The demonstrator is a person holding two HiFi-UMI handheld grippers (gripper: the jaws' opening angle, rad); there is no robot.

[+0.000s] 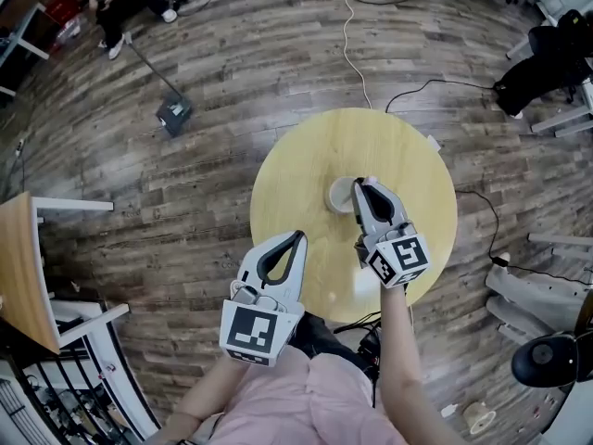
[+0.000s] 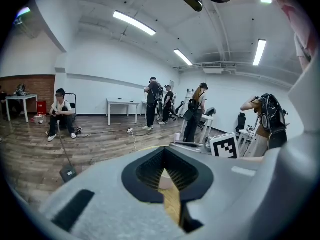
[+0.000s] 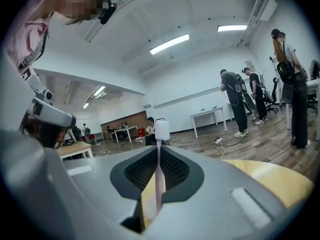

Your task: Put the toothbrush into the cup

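Right gripper (image 3: 159,149): grey ribbed jaws pinch a pale pink toothbrush (image 3: 158,170) by its thin handle. The handle runs along the jaw line, and the white bristle head stands clear past the tips. Left gripper (image 2: 165,154): jaws pressed together at the tips, nothing between them; a strip of tabletop shows through the loop behind. In the head view the left gripper sits over the table's near-left edge, with its marker cube out past the rim. The right gripper's tips overlap the right rim of the cup (image 1: 340,196); how high above it they are cannot be told. The cup is a small, round, pale vessel standing upright near the centre of the round table (image 1: 278,170). The tabletop is smooth light wood and bare all round the cup out to its curved edge. Beyond it lies dark plank floor, with a white cable (image 1: 350,35) trailing away from the far rim. A second light-wood tabletop (image 1: 18,267) stands well apart at left.
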